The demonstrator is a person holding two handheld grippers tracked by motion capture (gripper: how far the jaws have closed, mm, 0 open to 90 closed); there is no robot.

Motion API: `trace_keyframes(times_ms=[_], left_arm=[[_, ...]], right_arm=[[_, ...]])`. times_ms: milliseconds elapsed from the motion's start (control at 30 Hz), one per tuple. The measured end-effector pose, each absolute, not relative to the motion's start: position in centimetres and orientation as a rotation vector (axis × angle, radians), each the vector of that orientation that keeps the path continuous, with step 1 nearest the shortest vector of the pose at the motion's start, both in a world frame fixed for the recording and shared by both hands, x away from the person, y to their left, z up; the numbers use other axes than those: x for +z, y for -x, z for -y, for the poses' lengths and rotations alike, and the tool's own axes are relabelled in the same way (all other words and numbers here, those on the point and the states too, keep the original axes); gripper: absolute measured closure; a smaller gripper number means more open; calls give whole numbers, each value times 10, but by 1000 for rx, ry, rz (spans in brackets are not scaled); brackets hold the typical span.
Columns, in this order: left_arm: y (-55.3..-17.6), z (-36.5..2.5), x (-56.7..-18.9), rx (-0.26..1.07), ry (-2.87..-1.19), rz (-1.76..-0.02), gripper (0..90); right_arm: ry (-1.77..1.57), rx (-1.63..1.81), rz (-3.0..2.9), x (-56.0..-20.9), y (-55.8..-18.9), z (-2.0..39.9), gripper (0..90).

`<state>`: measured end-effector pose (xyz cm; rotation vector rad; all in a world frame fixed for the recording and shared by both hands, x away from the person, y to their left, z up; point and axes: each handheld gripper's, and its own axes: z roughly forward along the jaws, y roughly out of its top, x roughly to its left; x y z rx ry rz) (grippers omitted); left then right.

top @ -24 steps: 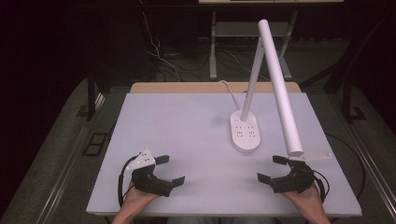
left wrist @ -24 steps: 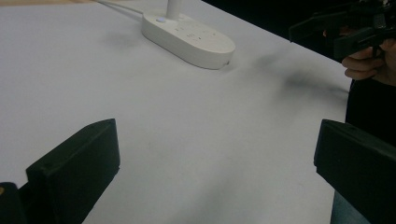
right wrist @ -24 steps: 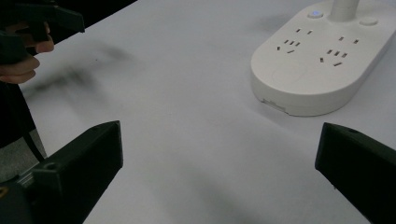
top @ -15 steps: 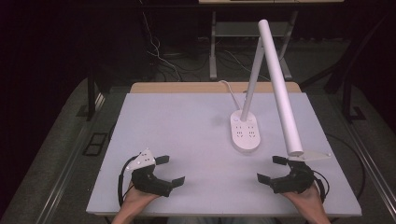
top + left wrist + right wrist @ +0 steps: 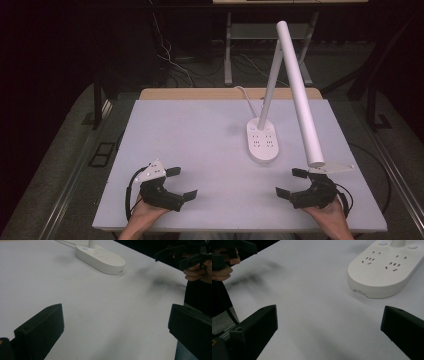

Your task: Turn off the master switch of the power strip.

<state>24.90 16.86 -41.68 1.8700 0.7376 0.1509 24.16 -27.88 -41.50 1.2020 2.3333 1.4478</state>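
Observation:
A white desk lamp stands on the table (image 5: 200, 135), its oval base (image 5: 263, 141) carrying power sockets and a long tube head (image 5: 300, 95) slanting toward the near right. My left gripper (image 5: 182, 183) rests open at the near left of the table, nothing between its jaws. At the near right, my right gripper (image 5: 290, 182) is open and empty too, just below the tip of the lamp head. The lamp base (image 5: 100, 257) lies far ahead in the left gripper view and close ahead, to the right, as the lamp base (image 5: 384, 270) in the right gripper view.
A white cord (image 5: 246, 97) runs from the lamp base to the table's far edge. Dark floor, cables and a metal stand (image 5: 260, 32) lie beyond the table. The other hand and its gripper (image 5: 185, 255) show at the far right of the left gripper view.

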Motion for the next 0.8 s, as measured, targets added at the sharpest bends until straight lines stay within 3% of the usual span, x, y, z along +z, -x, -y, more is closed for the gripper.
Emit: trace_keyframes(times_ms=[800], left_arm=[[-263, -165, -401, 86, -1931, -719, 0]], right_arm=[[-1195, 1429, -2336, -416, -241, 280, 2]])
